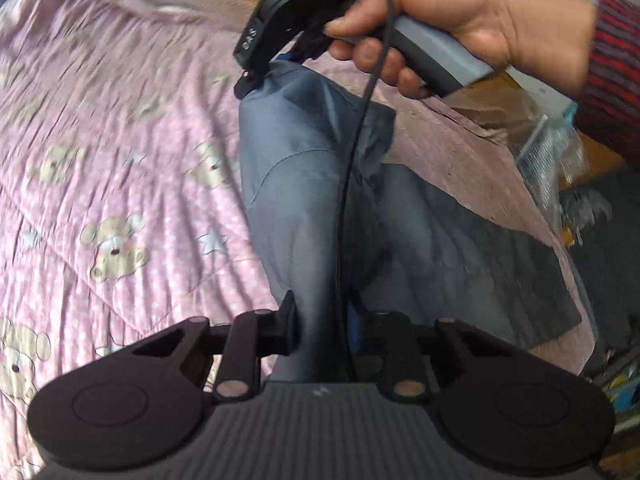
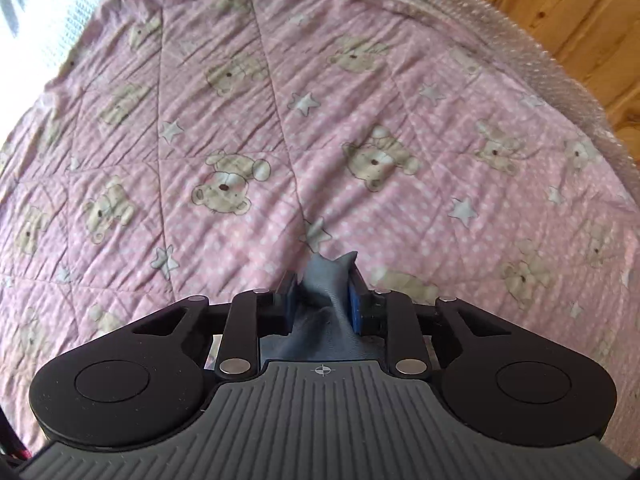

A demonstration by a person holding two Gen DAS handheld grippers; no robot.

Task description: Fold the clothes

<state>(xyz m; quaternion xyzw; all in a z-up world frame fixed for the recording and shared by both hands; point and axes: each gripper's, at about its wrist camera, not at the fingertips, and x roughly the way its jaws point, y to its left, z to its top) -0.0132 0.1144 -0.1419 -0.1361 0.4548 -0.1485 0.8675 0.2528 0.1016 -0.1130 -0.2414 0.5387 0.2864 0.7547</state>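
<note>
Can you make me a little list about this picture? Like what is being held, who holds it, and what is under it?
cloth: blue-grey garment, held up, stretched between both grippers
left gripper: shut on one end of the garment
right gripper: shut on the other end
hand: holds the right gripper's handle
underneath: pink quilt with teddy bears and stars
folding: not yet done
</note>
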